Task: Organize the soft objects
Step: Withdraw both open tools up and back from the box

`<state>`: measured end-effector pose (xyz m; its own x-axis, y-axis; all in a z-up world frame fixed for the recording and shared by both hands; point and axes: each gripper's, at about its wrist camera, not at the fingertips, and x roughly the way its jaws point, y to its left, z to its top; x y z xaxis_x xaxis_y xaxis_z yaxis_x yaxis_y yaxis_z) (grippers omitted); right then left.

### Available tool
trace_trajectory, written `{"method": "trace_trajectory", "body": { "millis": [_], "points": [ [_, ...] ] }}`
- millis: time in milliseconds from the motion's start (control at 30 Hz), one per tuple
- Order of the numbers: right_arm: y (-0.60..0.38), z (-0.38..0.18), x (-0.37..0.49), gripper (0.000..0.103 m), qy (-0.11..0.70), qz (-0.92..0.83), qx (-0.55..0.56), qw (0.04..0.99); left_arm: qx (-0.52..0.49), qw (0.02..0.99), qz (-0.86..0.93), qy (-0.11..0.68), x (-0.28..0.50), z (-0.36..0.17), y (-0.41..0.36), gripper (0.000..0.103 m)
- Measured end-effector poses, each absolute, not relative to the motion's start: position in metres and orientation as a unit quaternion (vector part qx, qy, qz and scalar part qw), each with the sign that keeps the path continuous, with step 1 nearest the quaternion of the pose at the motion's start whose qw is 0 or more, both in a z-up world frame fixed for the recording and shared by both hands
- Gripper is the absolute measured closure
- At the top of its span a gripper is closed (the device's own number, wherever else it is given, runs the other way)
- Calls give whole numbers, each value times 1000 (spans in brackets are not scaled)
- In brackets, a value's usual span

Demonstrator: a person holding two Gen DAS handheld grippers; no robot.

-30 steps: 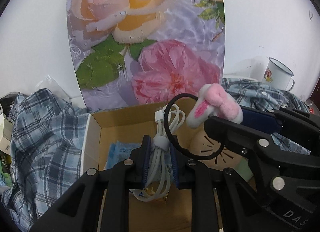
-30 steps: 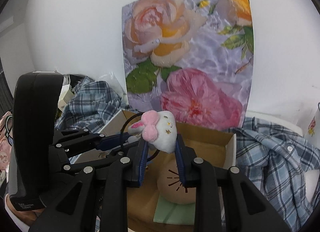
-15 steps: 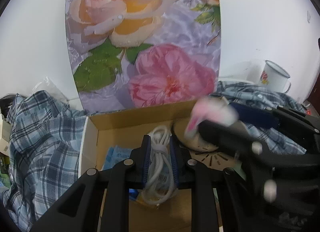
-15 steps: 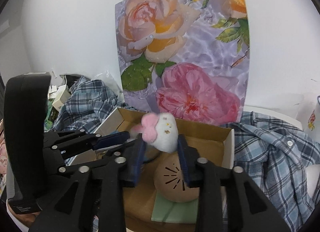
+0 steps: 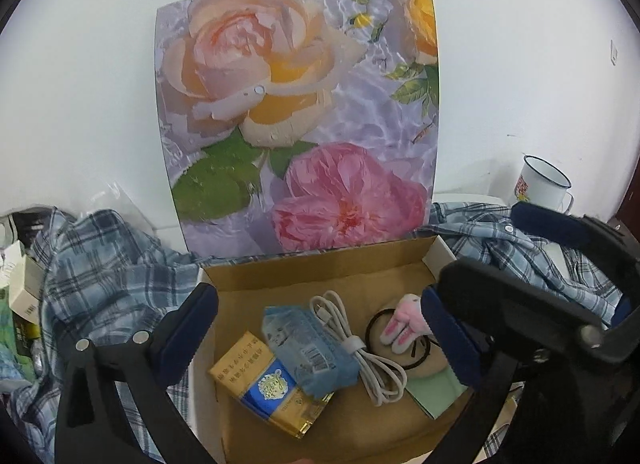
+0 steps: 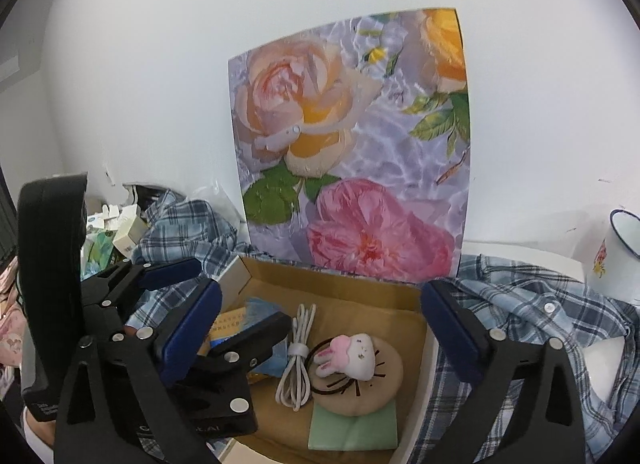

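Note:
An open cardboard box (image 5: 320, 268) holds the coiled white cable (image 5: 340, 324) and the plush bunny hair tie (image 5: 404, 322). The bunny (image 6: 352, 356) rests on a round tan cushion (image 6: 384, 384), which lies over a green pad (image 6: 352, 428). The cable (image 6: 298, 360) lies just left of them. My left gripper (image 5: 320, 300) hovers above the box with its jaws opening wide and nothing between the pads. My right gripper (image 6: 320, 290) is likewise opening, empty, above the bunny.
A blue tissue packet (image 5: 304, 344) and a gold-and-blue carton (image 5: 260, 380) also lie in the box. Plaid shirts (image 5: 100, 264) (image 6: 520, 312) are heaped on both sides. A flower poster (image 5: 300, 123) leans on the wall behind. An enamel mug (image 5: 540, 183) stands far right.
Both grippers went from shut to wide open. The cable dropped from the left gripper and the bunny hair tie from the right one into the box. Both grippers rose slightly.

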<state>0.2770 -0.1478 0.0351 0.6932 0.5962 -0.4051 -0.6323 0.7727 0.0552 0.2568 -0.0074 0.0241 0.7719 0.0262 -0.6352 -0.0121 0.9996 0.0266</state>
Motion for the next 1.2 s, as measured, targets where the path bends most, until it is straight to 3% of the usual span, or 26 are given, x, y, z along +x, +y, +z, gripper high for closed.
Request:
{"method": "trace_trajectory", "body": {
  "millis": [733, 1200],
  "points": [
    [-162, 116, 192, 1, 78, 366, -62, 925, 40, 980, 41, 190, 178, 139, -6, 0],
    [-178, 152, 140, 0, 20, 384, -73, 920, 46, 990, 37, 129, 130, 185, -20, 0]
  ]
}}
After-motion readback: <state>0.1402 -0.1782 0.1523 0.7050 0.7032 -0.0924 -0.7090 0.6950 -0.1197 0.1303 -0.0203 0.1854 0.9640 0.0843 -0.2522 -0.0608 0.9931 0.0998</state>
